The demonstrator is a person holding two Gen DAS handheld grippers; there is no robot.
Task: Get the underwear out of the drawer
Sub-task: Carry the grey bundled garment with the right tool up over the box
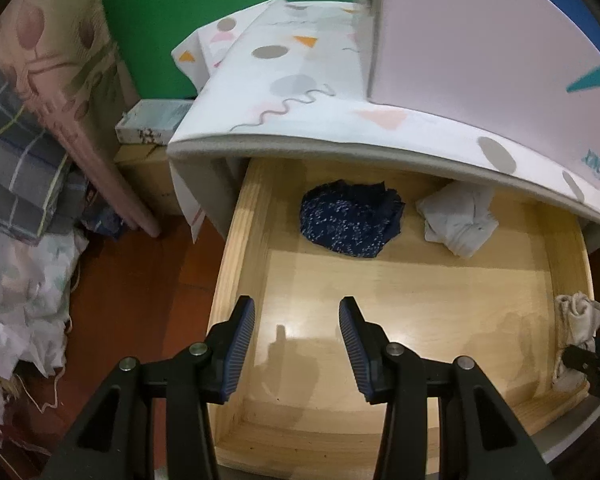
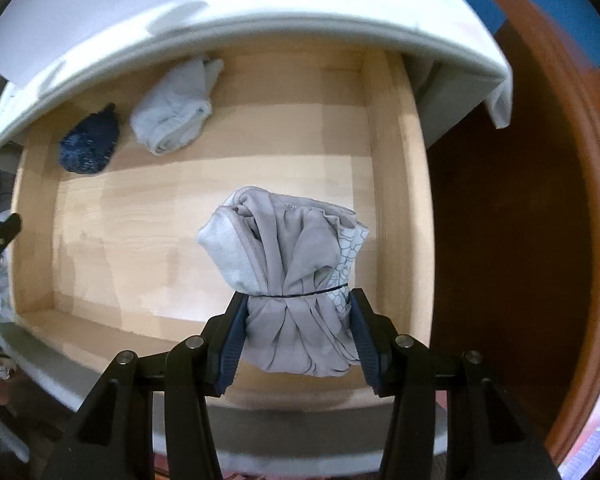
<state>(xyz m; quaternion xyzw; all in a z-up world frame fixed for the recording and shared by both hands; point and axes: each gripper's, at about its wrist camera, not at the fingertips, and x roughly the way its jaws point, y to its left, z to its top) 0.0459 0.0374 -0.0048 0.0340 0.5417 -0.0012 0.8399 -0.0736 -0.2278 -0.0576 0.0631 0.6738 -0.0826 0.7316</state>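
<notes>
An open wooden drawer (image 1: 420,292) (image 2: 148,216) holds a dark blue speckled underwear (image 1: 350,220) (image 2: 89,145) and a white bundled underwear (image 1: 458,218) (image 2: 175,114) at its back. My right gripper (image 2: 298,320) is shut on a grey underwear bundle (image 2: 288,248) tied with a thin black band, held above the drawer's front right. That bundle shows at the right edge of the left wrist view (image 1: 576,336). My left gripper (image 1: 297,320) is open and empty above the drawer's front left.
The cabinet top (image 1: 300,92) is draped with a patterned cloth, with a white box (image 1: 480,40) on it. Piled bedding (image 1: 24,184) and a small carton (image 1: 152,122) lie left. A reddish wooden board (image 2: 560,200) stands right of the drawer.
</notes>
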